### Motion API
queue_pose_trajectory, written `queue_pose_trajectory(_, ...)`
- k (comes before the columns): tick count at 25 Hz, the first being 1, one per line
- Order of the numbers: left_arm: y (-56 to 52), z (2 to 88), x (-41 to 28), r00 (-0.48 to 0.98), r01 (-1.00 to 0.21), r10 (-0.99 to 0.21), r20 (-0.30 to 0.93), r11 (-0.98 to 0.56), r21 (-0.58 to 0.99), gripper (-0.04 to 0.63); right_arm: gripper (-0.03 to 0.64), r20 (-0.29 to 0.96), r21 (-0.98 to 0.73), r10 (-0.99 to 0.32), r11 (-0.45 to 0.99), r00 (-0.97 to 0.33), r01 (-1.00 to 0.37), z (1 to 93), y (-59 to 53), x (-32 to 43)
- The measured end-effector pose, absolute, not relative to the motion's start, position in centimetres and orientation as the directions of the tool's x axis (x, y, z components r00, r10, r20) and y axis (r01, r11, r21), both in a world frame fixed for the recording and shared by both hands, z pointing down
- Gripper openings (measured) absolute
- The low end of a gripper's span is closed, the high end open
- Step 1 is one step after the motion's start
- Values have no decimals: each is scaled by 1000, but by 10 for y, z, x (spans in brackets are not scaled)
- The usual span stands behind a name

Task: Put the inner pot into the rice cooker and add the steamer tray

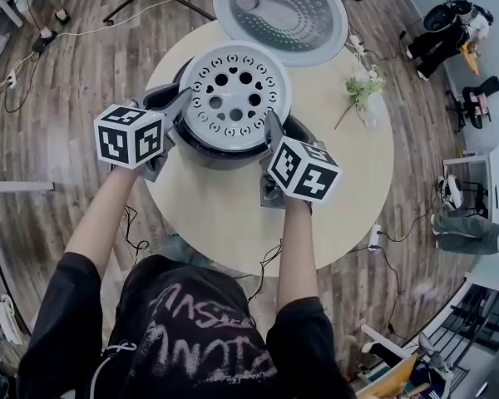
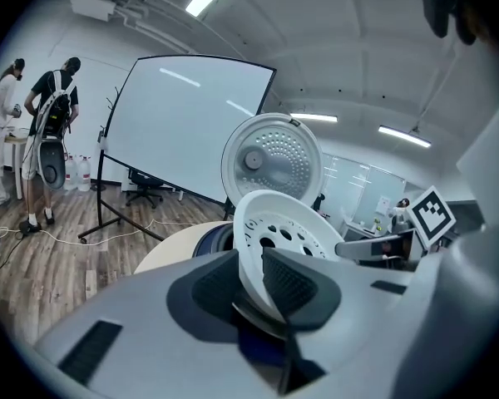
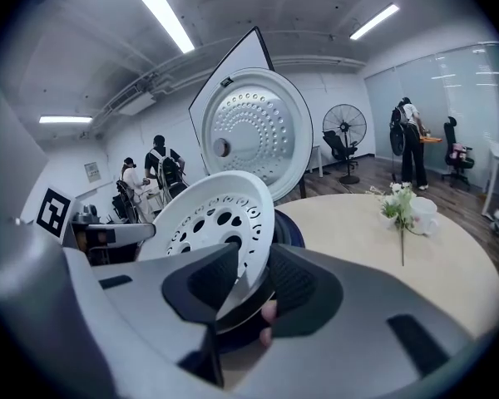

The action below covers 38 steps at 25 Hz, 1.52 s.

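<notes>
Round beige table (image 1: 233, 223) on a wood-plank floor (image 1: 58, 73), office-type room with a big projection screen (image 2: 183, 131) on a stand, a pedestal fan (image 3: 344, 131) and ceiling strip lights. The rice cooker (image 1: 201, 153) sits toward the table's far edge with its lid (image 1: 283, 11) flipped up. A small vase of flowers (image 1: 362, 90) stands near the right edge. The white steamer tray (image 1: 237, 98) is over the cooker's mouth. Left gripper (image 1: 178, 100) and right gripper (image 1: 273, 128) each straddle its rim — jaws slightly apart, not pinching. Print on the black shirt (image 1: 191, 322) — too warped to read.

The steamer tray (image 1: 235, 96) is matt white plastic.
</notes>
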<state>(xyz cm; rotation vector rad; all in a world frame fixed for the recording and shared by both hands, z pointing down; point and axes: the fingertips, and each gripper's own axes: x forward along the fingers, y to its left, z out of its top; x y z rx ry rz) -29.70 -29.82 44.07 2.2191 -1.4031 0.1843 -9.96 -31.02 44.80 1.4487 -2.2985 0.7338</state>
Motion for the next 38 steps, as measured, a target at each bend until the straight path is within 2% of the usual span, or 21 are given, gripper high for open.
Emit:
queue_pose_trajectory(5, -301, 449, -299, 455, -880, -791, 409, -330, 342, 100, 126, 543, -236, -724, 355, -425, -905, 456, -314, -103)
queue_pose_trajectory(11, -302, 455, -303, 407, -912, -803, 436, -331, 242, 121, 127, 539, -232, -729, 352, -422, -906, 456, -319, -107)
queue_pose_trajectory(16, -305, 457, -302, 402, -915, -806, 435, -339, 218, 120, 164, 535, -227, -722, 378, -439, -898, 456, -321, -110)
queue_pose_trajectory(31, -302, 457, -305, 399, -915, -815, 420, -328, 233, 120, 229, 558, -107, -736, 394, -383, -913, 451, -317, -108)
queue_pose_trajectory(38, -296, 445, -301, 401, -914, -827, 395, -332, 233, 120, 219, 534, -143, -747, 383, -397, -913, 443, -303, -103)
